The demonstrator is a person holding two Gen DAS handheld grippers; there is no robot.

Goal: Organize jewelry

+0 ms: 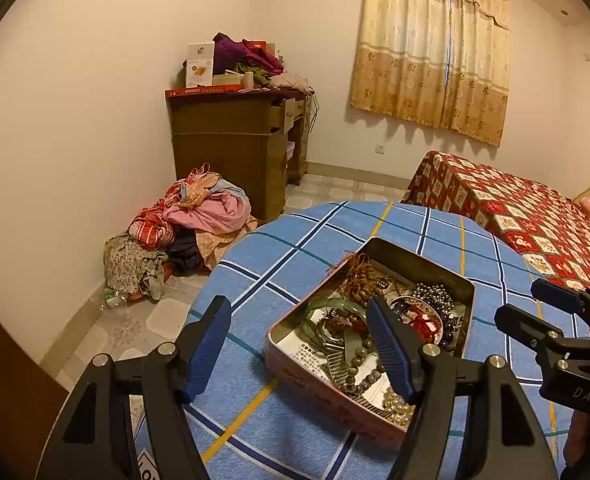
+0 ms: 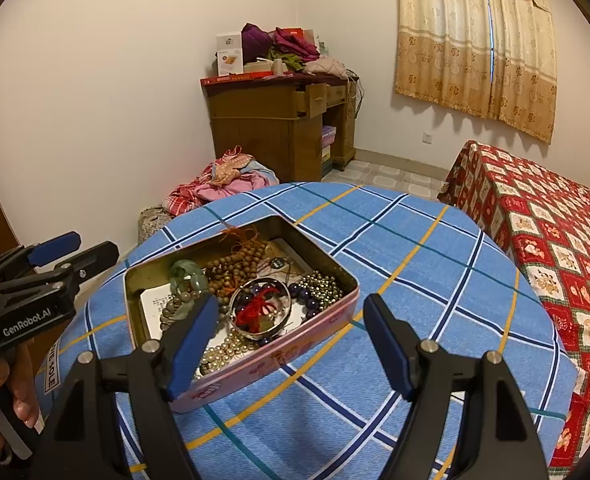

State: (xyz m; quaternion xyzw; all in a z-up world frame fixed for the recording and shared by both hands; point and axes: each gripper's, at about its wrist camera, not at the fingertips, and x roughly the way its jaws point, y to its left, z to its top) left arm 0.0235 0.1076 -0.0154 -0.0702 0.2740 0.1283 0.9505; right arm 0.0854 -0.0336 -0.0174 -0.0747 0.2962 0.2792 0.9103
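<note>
one pink tin [image 2: 279,354] sits open on the round desk [image 2: 415,248] with the blue checked cloth, and all the jewelry is piled inside it. i count one green bangle [image 2: 189,272], one silver bangle [image 2: 261,308] with a red tassel inside its ring, one brown wooden bead strand [image 2: 235,270], one pearl strand [image 2: 227,350] at the near wall, one dark purple bead strand [image 2: 307,296] and one metallic bead heap [image 2: 325,286]. printed paper lies under the pile, text too small to read. my left gripper [image 1: 299,346] is held above the tin's near left edge, fingers wide apart, nothing between them. my right gripper [image 2: 291,344] is over the tin's near right corner, fingers also spread, holding nothing. "genrobot.ai" reads on the left gripper's side, "das" on the right one. one bed [image 2: 543,248] with a red patterned cover stands to the right.
</note>
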